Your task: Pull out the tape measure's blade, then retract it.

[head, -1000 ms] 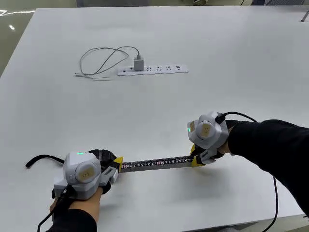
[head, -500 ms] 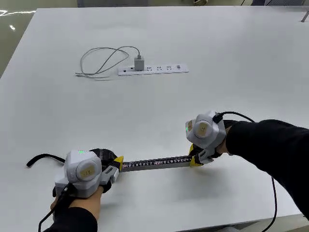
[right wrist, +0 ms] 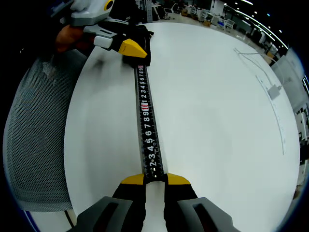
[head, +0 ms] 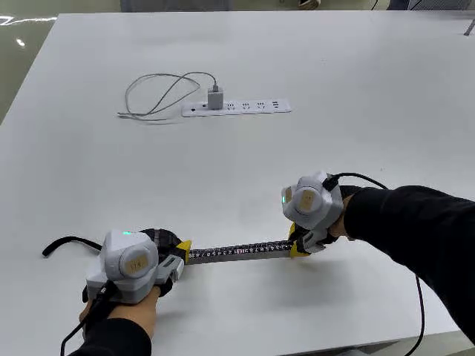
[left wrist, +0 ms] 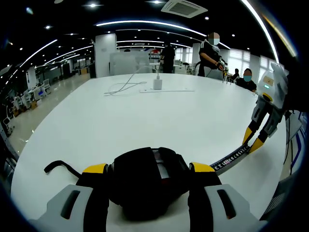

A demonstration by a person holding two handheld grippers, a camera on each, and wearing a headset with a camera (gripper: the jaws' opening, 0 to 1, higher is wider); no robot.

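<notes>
The left gripper (left wrist: 148, 167) clamps the case (left wrist: 145, 186) in its jaws while the right gripper (right wrist: 154, 180) pinches the tip of the extended blade (right wrist: 147, 121) between its own.

A long white plastic power strip (head: 236, 107) is laid on the white tabletop (head: 356, 67), a looped grey cable (head: 159, 75) seen at its nine o'clock.

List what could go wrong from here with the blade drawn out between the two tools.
1. The right tool pinches just the end of the blade; if that grip slips, the blade would likely whip back toward the case in the left tool.
2. The blade stretches low along the table; twisting the right tool off line could kink it.
3. The left tool grips the rounded case by its sides, so it may rotate or pop out.
</notes>
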